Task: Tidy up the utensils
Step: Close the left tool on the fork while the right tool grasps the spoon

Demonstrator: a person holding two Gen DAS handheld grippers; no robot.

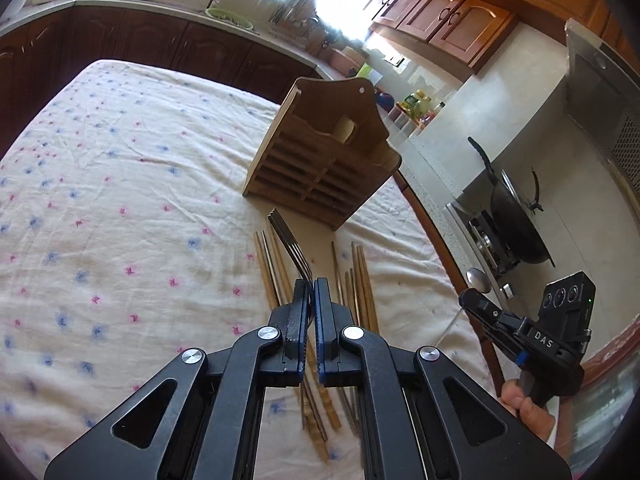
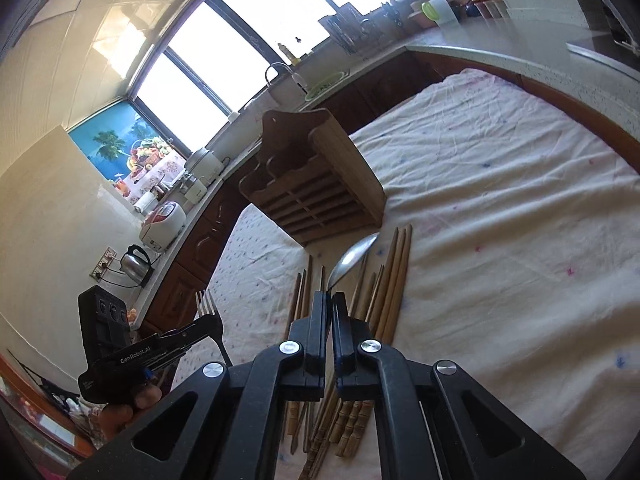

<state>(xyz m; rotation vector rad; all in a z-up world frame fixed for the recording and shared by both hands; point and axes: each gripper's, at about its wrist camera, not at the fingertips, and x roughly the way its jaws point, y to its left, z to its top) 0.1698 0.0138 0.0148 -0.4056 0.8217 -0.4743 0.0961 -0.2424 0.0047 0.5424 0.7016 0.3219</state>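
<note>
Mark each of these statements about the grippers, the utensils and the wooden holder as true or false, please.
1. The left gripper is shut on a fork. True.
2. The right gripper holds chopsticks. False: it is shut on a spoon.
3. The chopsticks lie on the cloth in front of the holder. True.
4. The holder lies flat on its back. False: it stands upright.
5. The fork is already in the holder. False: it is in the left gripper, short of the holder.
</note>
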